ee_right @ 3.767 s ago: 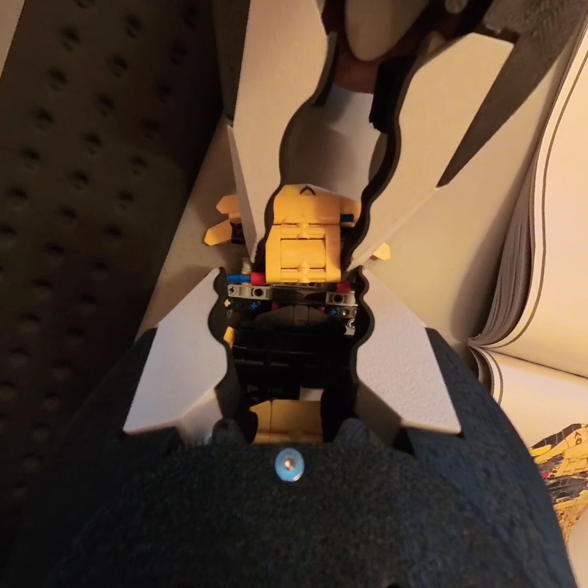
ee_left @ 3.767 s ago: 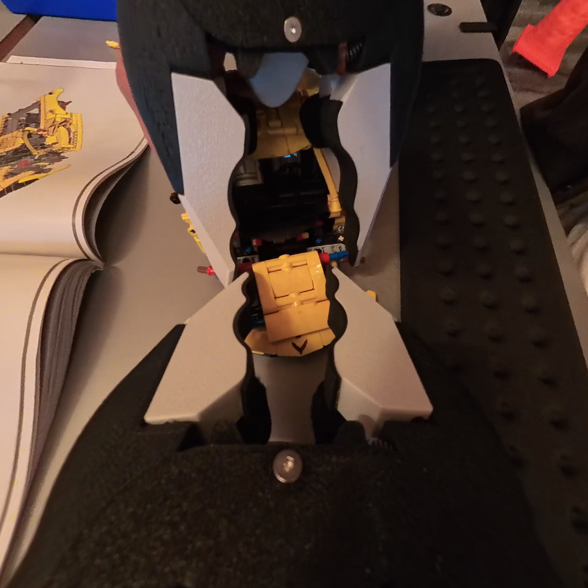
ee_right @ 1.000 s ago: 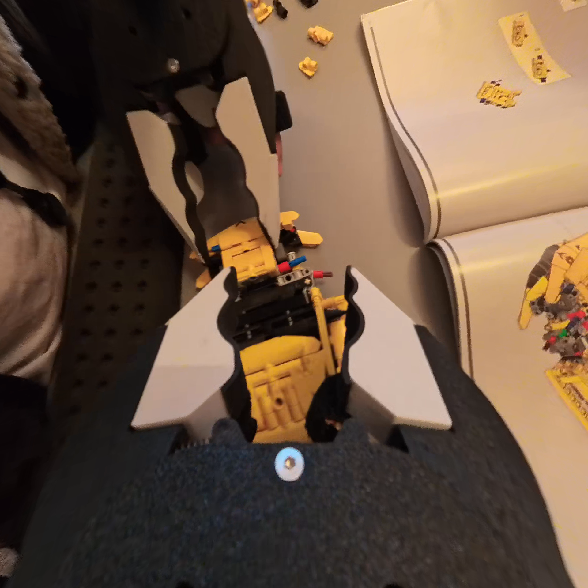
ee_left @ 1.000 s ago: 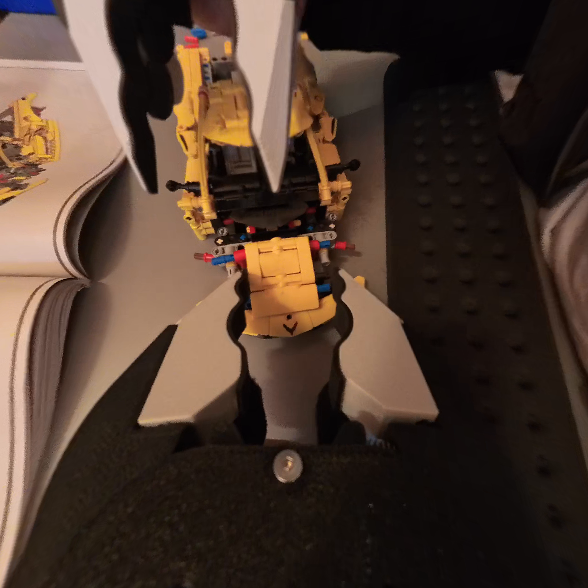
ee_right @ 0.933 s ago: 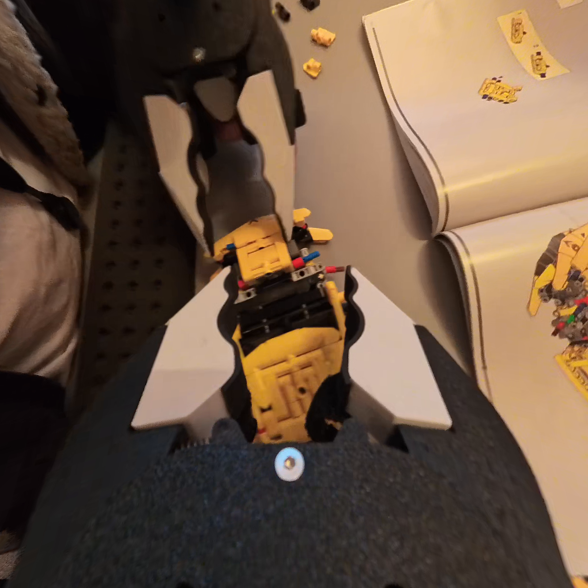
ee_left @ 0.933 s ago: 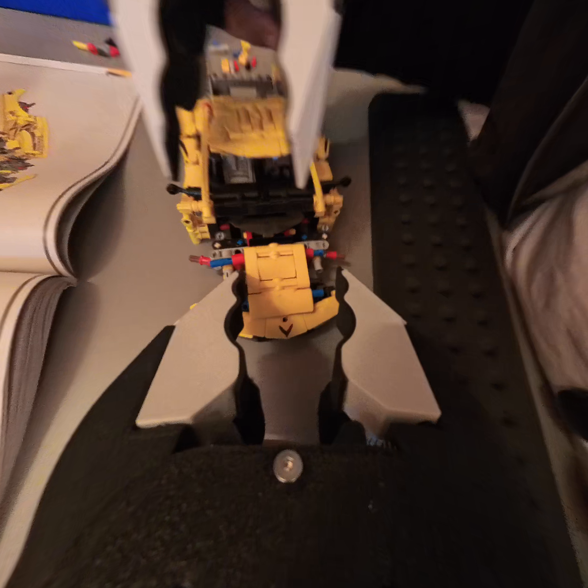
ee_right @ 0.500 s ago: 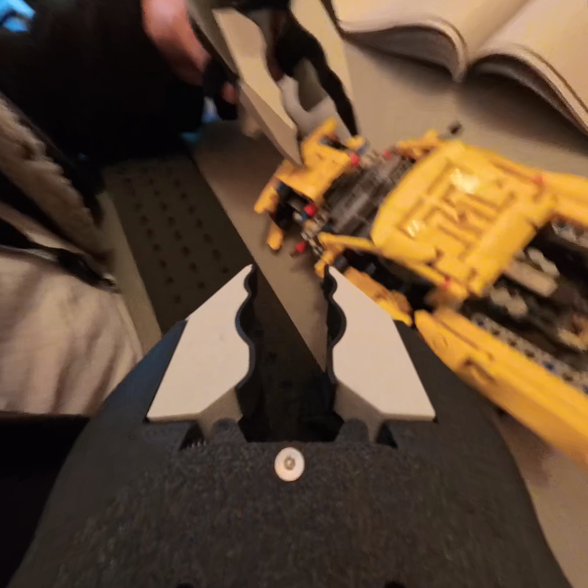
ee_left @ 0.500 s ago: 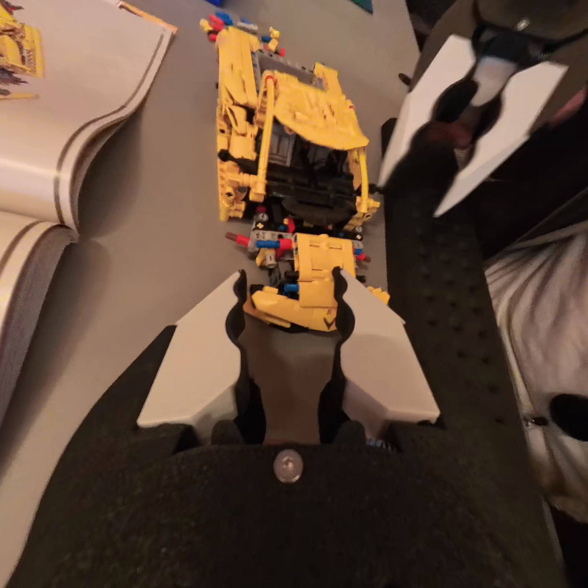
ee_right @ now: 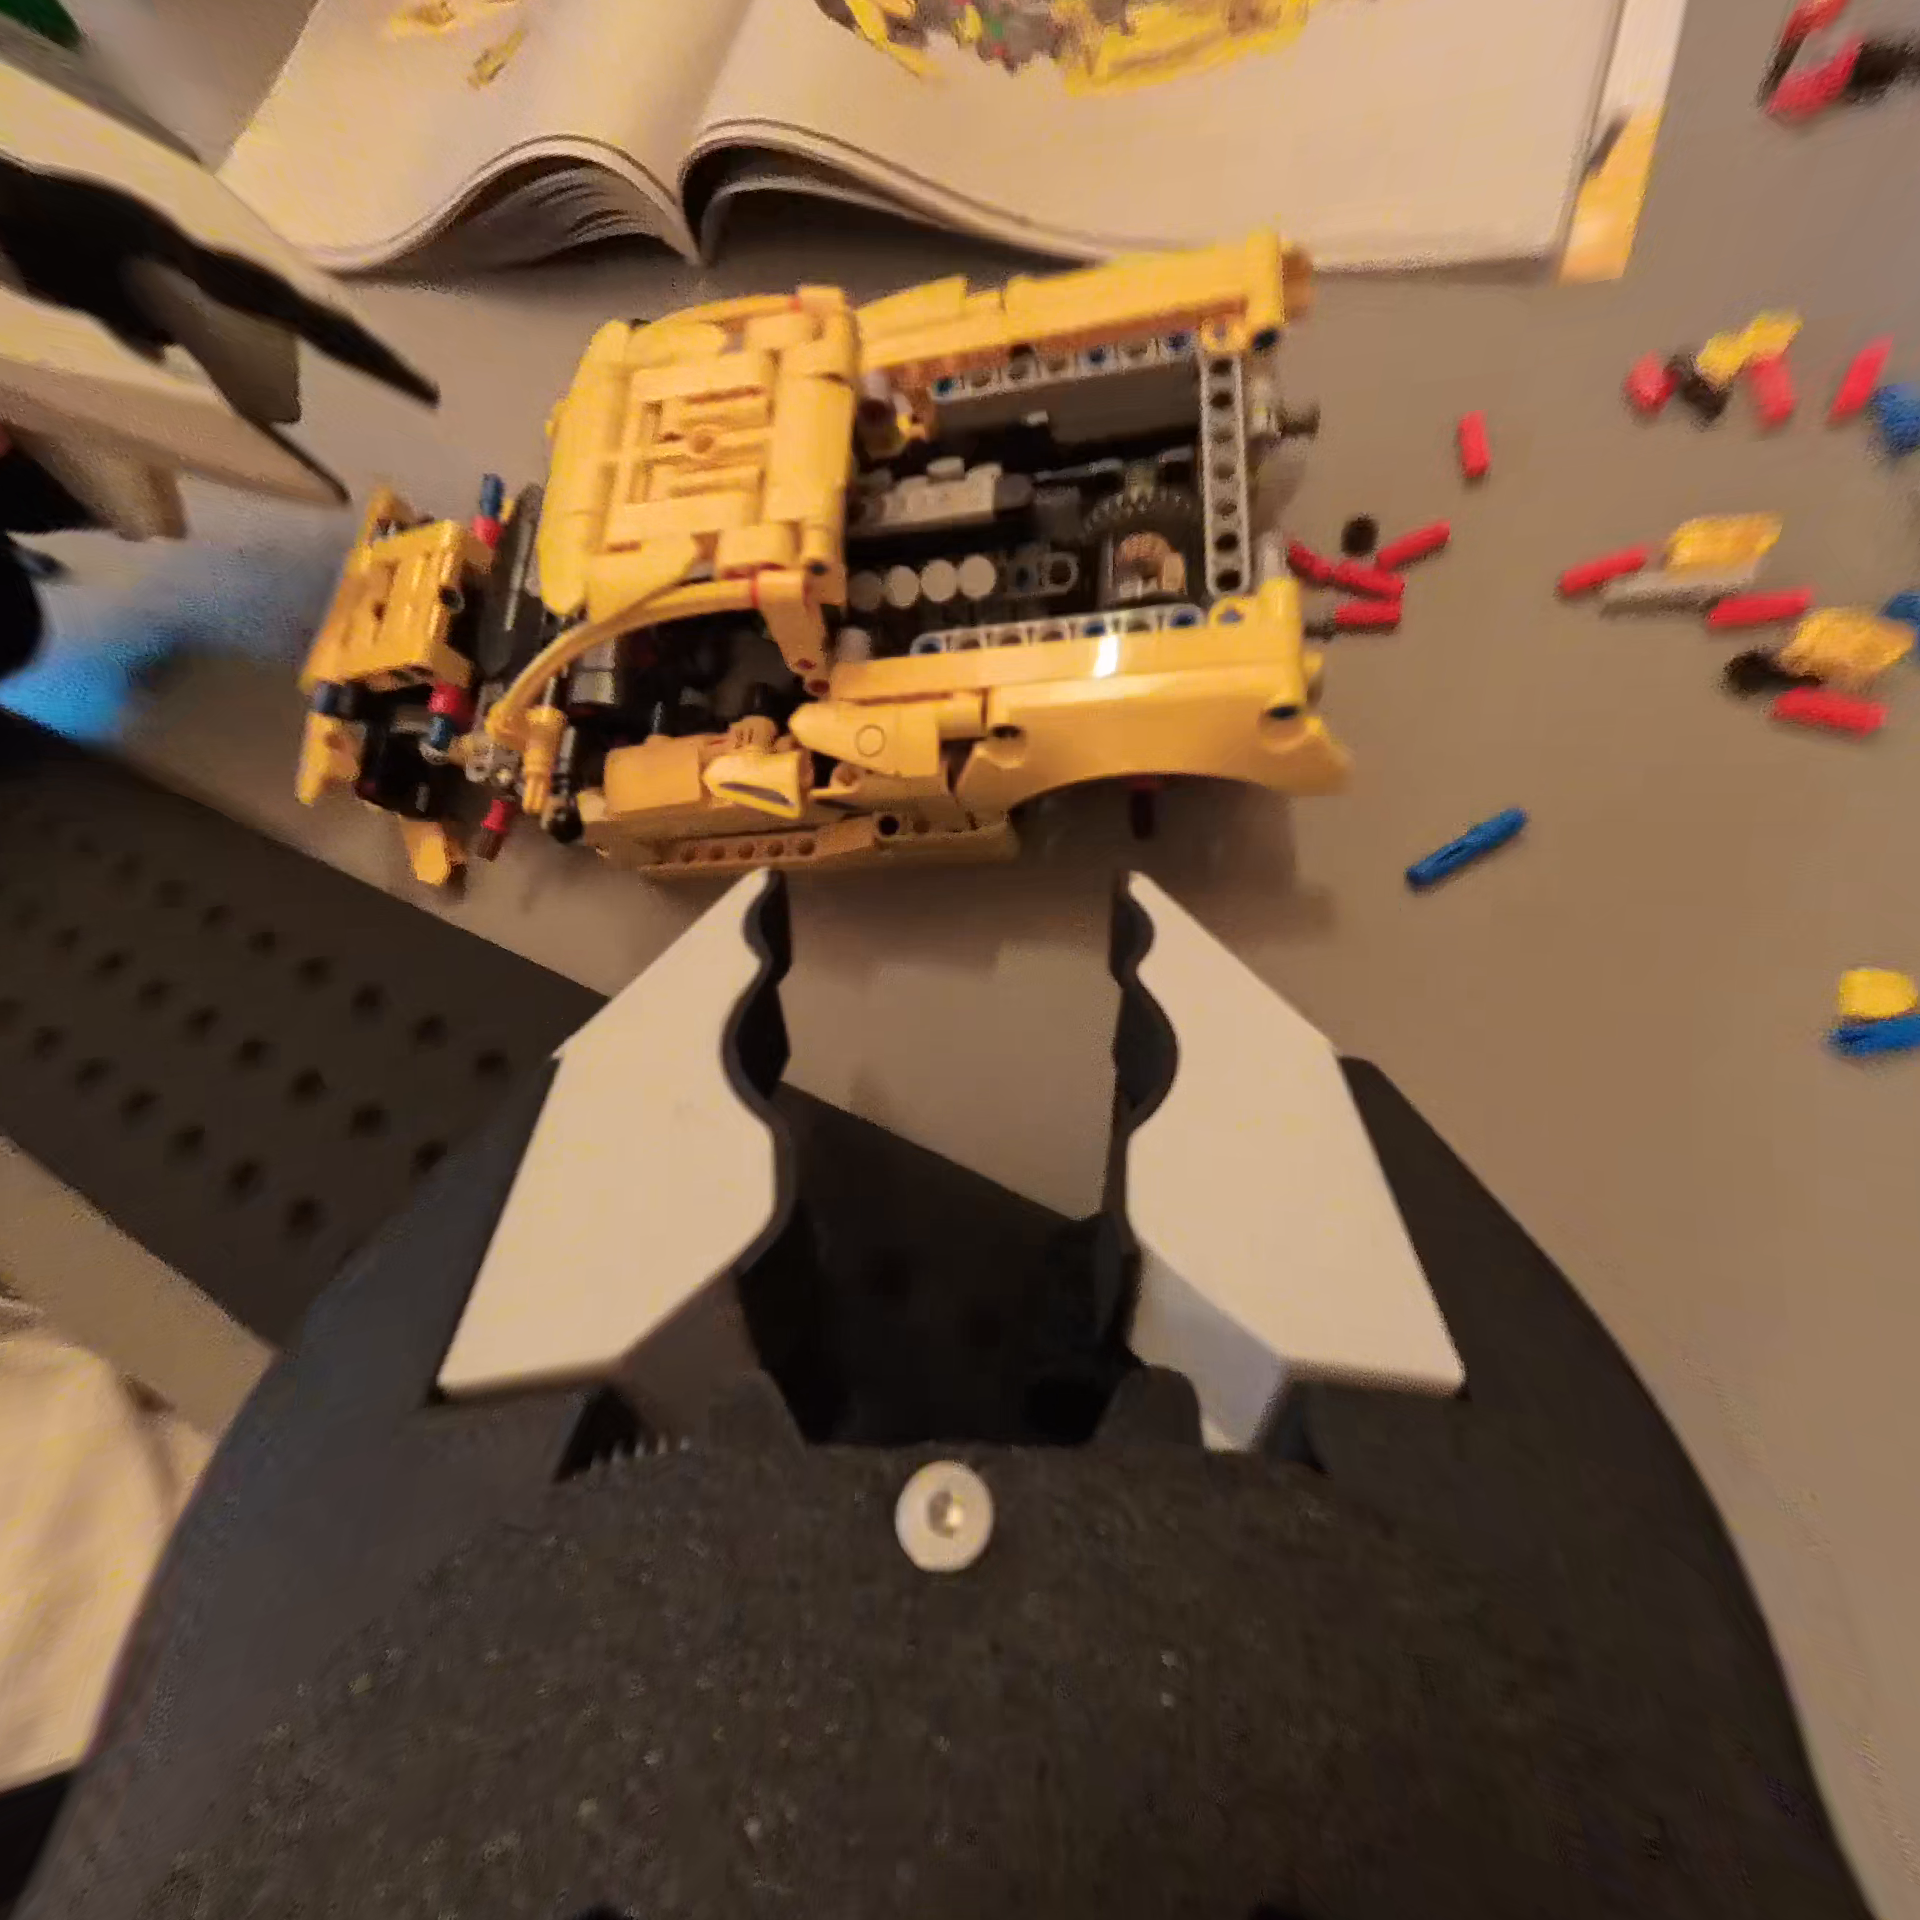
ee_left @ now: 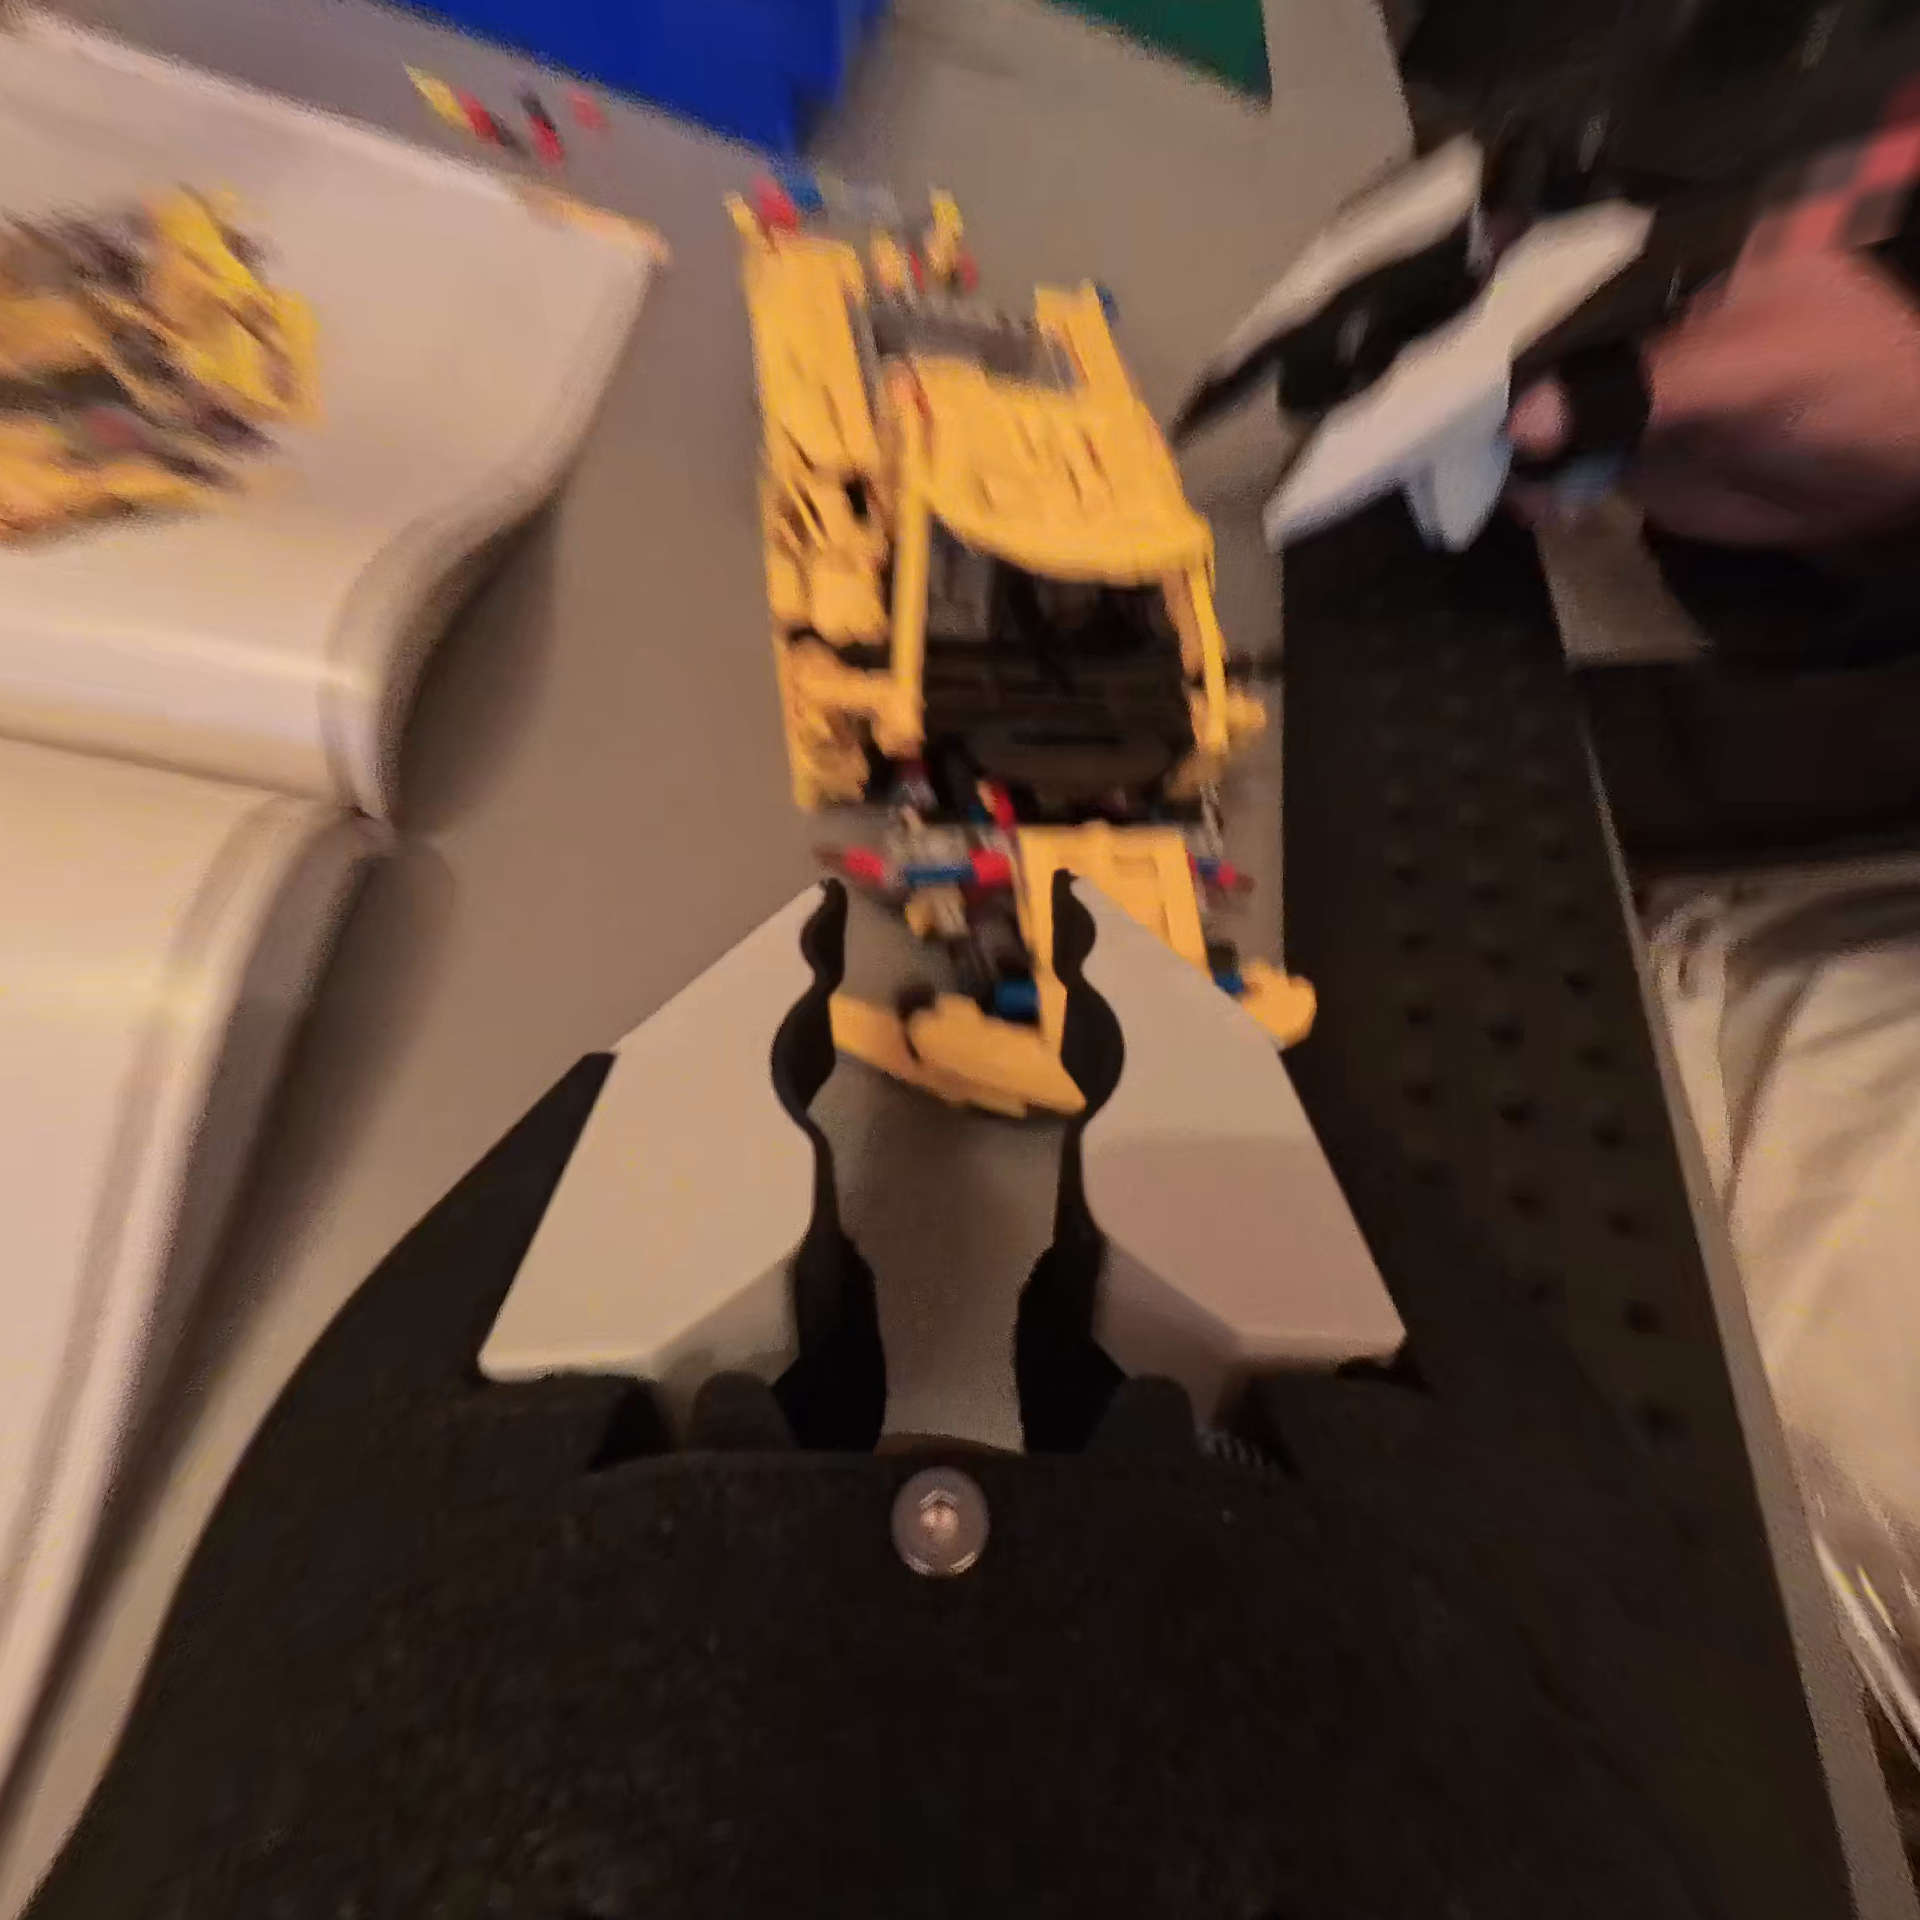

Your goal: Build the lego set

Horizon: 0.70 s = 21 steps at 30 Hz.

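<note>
- Resting on the table (ee_right: 1558, 1091), the yellow lego car (ee_right: 831, 582) lies ahead of both tongs.
- Left tongs (ee_left: 940, 914) apart, nose piece between.
- Right tongs (ee_right: 948, 904) apart, empty.

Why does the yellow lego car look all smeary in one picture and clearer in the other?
Left wrist view: everything is motion-smeared, the yellow lego car and the instruction book alike. Right wrist view: the car is sharper, with a small glare spot on its side, but the loose pieces at the edge blur. Warm, dim light in both.
</note>
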{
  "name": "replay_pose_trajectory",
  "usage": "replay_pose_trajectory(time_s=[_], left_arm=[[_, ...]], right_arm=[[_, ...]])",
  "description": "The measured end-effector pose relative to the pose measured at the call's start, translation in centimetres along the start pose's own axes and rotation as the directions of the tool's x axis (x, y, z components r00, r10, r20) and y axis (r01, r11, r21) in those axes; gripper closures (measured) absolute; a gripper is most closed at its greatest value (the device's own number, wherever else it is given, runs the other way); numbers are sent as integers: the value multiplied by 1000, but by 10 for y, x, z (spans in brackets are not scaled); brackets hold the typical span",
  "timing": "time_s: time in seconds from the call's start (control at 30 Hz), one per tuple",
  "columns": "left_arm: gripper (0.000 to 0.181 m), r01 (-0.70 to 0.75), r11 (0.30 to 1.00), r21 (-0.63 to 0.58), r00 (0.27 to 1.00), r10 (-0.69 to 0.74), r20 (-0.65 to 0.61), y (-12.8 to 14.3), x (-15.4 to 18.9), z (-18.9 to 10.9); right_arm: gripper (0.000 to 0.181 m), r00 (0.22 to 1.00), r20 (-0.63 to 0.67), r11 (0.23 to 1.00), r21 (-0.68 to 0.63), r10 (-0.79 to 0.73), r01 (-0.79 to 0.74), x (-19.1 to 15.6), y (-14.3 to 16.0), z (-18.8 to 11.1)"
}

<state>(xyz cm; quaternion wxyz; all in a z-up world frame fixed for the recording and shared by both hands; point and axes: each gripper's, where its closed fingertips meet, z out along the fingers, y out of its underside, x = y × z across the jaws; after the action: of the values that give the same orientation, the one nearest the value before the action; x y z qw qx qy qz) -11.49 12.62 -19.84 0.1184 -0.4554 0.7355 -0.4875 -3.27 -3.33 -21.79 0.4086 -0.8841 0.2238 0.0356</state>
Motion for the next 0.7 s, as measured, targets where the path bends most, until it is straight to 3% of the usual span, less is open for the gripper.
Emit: replay_pose_trajectory(time_s=[0.07,0.1,0.17,0.27,0.37,0.5,0.53,0.57,0.7], left_arm=[[139,78,994,81,996,-73,-59,-33,-12,2],[128,108,993,51,986,-101,-131,-40,-12,10],[113,92,992,-90,962,-112,-249,-35,-11,30],[107,66,966,-250,961,-129,-245,-10,-31,55],[102,134,970,-203,883,-210,-419,-18,-7,62],[100,111,976,-188,914,-175,-367,-17,-1,71],[114,112,978,-176,910,-172,-378,-22,4,67],[112,117,976,-183,921,-176,-348,-24,5,64],[107,97,984,-153,964,-131,-232,-22,4,49]], right_arm=[[105,983,126,991,-40,131,-126,-10,2,11],[98,972,172,987,-59,160,-152,-18,1,17],[86,976,181,990,-85,124,-110,-29,3,26],[62,995,84,993,-107,62,-53,-32,8,32],[52,991,98,994,-77,89,-82,-40,1,38],[48,974,153,986,-52,164,-158,-46,-13,45],[53,967,186,984,-30,176,-173,-49,-18,44],[56,957,218,980,4,191,-197,-54,-25,43],[52,971,220,991,74,92,-111,-66,-42,46]])
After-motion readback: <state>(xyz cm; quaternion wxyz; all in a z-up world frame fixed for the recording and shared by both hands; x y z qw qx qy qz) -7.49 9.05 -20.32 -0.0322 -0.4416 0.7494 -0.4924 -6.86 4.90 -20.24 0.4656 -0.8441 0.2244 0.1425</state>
